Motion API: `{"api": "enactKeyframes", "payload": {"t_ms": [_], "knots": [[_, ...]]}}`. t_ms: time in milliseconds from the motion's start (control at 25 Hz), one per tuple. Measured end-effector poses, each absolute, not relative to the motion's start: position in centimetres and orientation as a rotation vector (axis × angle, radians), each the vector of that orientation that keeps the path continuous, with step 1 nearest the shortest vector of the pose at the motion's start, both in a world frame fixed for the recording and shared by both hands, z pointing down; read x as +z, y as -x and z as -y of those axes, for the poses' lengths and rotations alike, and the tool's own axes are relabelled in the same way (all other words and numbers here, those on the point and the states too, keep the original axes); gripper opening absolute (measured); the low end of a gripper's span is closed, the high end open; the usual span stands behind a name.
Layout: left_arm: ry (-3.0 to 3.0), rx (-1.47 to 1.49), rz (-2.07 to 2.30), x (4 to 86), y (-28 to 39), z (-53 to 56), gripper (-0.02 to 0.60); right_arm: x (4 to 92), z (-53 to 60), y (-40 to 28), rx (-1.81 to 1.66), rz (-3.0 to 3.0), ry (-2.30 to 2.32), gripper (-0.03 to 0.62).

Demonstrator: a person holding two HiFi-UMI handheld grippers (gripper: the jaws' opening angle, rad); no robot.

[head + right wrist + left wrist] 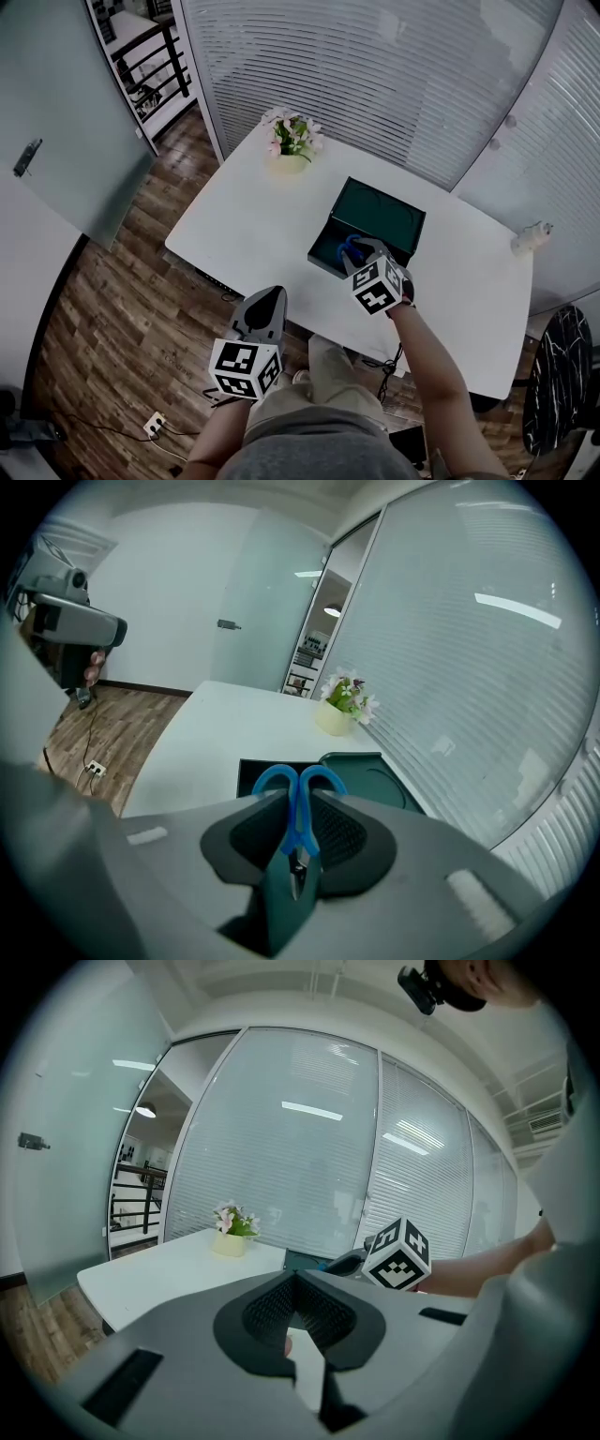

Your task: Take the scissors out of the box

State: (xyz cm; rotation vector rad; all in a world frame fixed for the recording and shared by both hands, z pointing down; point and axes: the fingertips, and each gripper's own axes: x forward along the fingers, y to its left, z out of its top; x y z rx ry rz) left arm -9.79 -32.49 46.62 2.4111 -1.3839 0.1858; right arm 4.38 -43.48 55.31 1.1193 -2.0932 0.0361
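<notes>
The blue-handled scissors [277, 778] are clamped upright between my right gripper's [298, 799] pads, handles pointing away and blades toward the camera. In the head view the scissors [351, 247] hang just above the open dark-green box [324, 255], whose lid [382, 212] lies folded back. My right gripper [362, 249] hovers over the box's near edge. Off the table's front edge, my left gripper [269, 300] is held with its jaws together and nothing in them [295, 1277]. It looks across at the right gripper's marker cube [399, 1254].
A white table [248, 220] carries a pot of pink flowers [292, 142] at its far edge and a small white object [530, 236] at the right. Glass walls with blinds stand behind. Wood floor lies to the left; a dark marbled round thing [558, 375] stands right.
</notes>
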Motion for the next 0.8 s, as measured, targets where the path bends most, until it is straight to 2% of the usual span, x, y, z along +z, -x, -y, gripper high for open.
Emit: {"api": "enactKeyframes", "payload": {"t_ms": [800], "knots": [[-2.448, 0.146, 1.45, 43.6, 8.3, 24.3, 0.006, 45.5, 35.1, -5.6, -0.14, 2.233, -1.337, 0.089]]}}
